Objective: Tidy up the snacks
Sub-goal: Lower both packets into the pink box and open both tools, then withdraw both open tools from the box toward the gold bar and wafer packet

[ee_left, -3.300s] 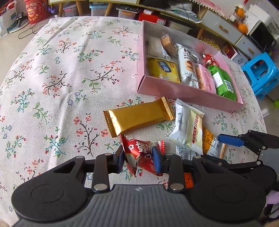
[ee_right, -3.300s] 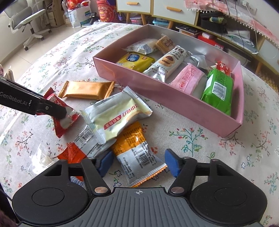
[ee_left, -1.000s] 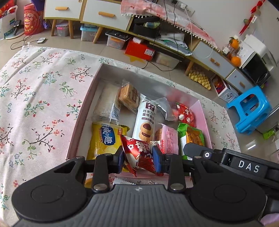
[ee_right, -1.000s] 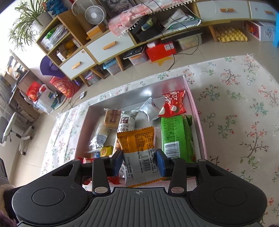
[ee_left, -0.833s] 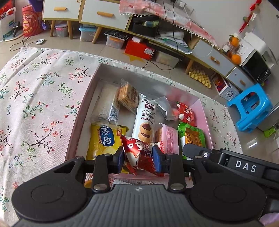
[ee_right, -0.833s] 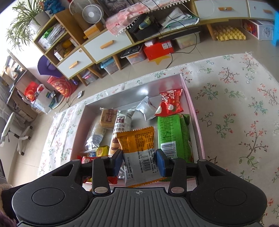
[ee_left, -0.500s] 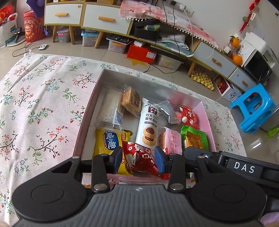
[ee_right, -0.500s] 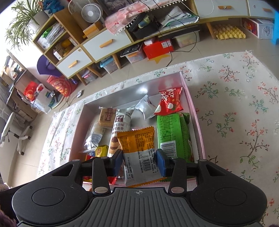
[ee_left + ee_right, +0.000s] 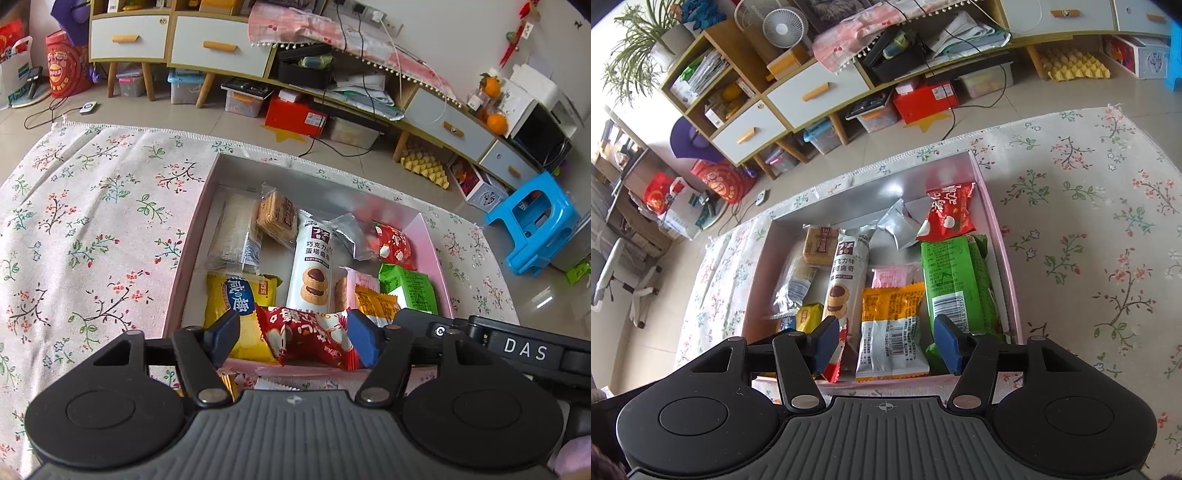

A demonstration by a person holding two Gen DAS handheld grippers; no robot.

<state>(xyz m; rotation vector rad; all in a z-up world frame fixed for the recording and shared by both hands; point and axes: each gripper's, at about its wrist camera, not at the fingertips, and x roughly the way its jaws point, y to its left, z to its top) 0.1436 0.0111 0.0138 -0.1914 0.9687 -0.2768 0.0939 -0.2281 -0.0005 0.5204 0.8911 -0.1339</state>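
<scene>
Now red snack (image 9: 308,338) between opening left claw (image 9: 293,338) jaws — untouched.

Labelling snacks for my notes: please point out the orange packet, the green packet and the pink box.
orange packet (image 9: 892,306), right wrist view, on its orange upper half.
green packet (image 9: 951,273), right wrist view, mid-face.
pink box (image 9: 999,240), right wrist view, right wall.

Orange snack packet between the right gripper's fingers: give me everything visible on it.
The orange snack packet is a glossy foil pillow pack with crimped ends: orange upper part, white lower panel with barcode and fine print. It lies flat, back side up, in the pink box, overlapping a pink packet, beside the green packet. The right gripper is opening, its fingers clear of it.
</scene>
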